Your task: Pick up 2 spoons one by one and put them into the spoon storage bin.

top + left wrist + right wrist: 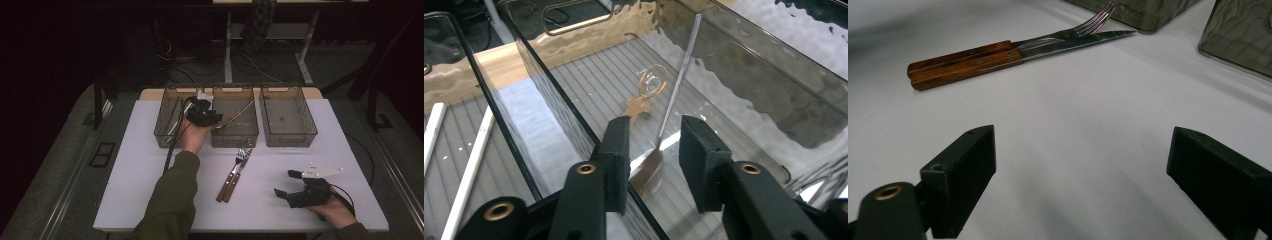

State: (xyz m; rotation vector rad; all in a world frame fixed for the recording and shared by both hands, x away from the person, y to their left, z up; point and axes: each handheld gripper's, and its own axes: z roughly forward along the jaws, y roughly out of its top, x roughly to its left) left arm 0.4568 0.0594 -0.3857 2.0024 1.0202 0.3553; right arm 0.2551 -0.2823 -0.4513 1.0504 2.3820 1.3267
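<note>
White table, 3 clear bins, dark room w/ cables

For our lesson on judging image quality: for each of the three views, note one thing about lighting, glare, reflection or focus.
High view: the room is dark, only the white table is lit. Left gripper view: the clear bin wall throws wavy reflections and glare around the spoon. Right gripper view: the near black pads are soft, the fork and knife are sharper, and the tabletop carries soft shadows.

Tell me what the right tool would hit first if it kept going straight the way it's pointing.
Probably the wooden-handled fork and knife: the right tool stands open over bare table, and they lie ahead, slightly left.
</note>
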